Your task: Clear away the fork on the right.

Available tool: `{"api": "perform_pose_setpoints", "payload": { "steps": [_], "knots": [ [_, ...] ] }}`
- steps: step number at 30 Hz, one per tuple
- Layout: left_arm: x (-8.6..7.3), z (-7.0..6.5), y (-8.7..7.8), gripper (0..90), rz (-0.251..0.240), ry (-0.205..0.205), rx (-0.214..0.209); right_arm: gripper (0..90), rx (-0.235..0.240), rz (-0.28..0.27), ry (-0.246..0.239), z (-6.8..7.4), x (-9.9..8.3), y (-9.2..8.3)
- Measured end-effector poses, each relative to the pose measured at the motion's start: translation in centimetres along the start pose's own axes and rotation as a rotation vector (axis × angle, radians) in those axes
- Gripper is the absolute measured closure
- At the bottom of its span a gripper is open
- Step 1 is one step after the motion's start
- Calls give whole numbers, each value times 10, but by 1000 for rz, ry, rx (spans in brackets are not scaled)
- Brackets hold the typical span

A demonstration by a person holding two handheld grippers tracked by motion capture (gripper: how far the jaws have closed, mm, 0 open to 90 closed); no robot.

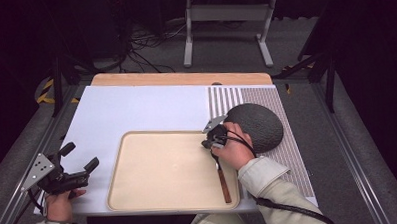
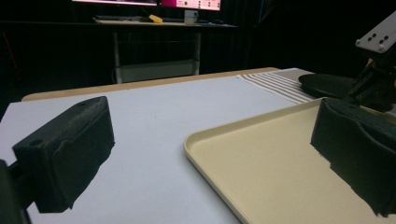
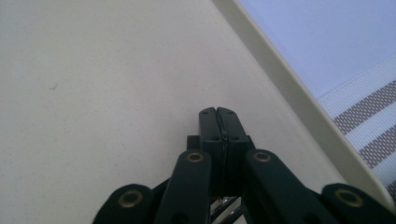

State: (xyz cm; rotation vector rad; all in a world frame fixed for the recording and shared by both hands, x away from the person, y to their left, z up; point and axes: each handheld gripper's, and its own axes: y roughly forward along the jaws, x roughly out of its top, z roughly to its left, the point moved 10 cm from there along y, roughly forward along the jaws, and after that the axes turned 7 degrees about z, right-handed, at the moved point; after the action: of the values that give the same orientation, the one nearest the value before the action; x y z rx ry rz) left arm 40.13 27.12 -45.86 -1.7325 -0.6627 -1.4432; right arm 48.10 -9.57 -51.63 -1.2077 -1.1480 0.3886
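We cannot see the head of the wooden-handled utensil (image 1: 222,183); the right hand (image 1: 234,150) covers it. That hand also hides part of the dark plate (image 1: 262,124). The tray (image 2: 261,186) runs off the frame's bottom edge.

Black left gripper (image 1: 81,168) and right gripper (image 1: 211,141), each topped by a grey three-cornered plate; brass rivets, black cables, pale beige sleeves.

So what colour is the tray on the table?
The tray is a pale cream or beige, plain with no pattern. It shows best in the high view.
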Motion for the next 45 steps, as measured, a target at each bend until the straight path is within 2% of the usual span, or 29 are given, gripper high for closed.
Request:
{"api": "perform_pose_setpoints", "payload": {
  "steps": [24,39,45],
  "knots": [
    [0,1,0,0,1,2,4,900,-35,3,79,-22,-21,-11],
    [0,0,0,0,1,3,4,900,-39,4,87,-24,-23,-14],
    [0,1,0,0,1,2,4,893,-31,-28,82,-22,-18,-20]
  ]
}}
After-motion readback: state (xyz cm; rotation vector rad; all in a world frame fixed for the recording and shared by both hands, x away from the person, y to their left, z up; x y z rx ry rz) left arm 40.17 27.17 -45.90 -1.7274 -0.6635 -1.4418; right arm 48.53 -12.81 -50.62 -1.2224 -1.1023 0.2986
